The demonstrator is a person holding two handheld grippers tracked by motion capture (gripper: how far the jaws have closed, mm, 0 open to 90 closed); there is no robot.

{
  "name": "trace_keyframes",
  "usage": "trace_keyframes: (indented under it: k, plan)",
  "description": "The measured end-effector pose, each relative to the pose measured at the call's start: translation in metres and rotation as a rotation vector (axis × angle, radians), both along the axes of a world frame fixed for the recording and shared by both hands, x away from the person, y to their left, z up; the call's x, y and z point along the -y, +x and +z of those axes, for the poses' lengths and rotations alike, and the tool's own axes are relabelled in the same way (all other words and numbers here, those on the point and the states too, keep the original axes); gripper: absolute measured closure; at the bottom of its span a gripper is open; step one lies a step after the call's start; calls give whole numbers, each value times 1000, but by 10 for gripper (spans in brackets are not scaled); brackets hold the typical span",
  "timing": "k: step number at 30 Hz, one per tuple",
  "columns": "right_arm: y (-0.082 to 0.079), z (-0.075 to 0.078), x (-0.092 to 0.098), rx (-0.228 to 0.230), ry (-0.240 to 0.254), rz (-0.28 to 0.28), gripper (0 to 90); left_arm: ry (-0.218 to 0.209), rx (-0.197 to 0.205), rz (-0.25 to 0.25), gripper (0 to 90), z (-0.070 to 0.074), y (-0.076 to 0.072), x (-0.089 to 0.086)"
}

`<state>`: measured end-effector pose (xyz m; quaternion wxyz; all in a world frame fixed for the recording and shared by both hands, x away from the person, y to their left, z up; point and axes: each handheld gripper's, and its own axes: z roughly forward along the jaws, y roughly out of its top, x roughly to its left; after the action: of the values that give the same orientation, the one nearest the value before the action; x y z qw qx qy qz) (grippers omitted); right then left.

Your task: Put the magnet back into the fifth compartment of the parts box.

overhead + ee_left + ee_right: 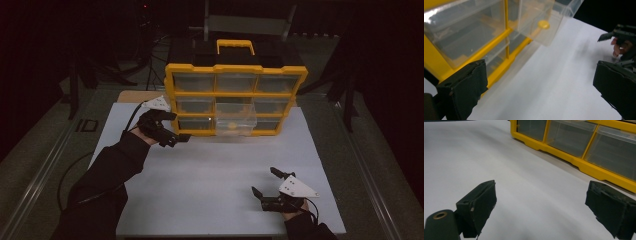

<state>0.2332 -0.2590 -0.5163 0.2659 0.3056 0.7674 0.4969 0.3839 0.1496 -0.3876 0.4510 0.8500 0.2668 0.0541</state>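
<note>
A: Where does the pulled-out clear drawer (235,121) sit?

B: In the bottom row of the yellow organizer (235,75), at the desk's (210,175) far edge, its long axis running toward the near edge.

A: Which gripper lies nearer?

B: The left gripper (176,127), jaws released, just left of the drawer. The right gripper (265,182), also spread and empty, hangs near the desk's near-right corner.

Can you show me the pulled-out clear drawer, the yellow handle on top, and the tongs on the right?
Clear drawer (235,120): high view, its front wall.
Yellow handle (235,44): high view, top bar.
Right tongs (264,183): high view, between the tips.
</note>
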Motion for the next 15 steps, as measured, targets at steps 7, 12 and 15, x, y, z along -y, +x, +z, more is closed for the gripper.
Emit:
trace_keyframes:
  k: [7, 12, 15]
  plan:
    - [0, 0, 0, -1, 0, 0, 96, -7, -7, 16, 1, -12, -7, -10]
    - [0, 0, 0, -1, 0, 0, 96, -8, -8, 23, 0, -18, -12, -16]
    - [0, 0, 0, -2, 1, 0, 96, 5, -7, 26, 1, -23, -17, -22]
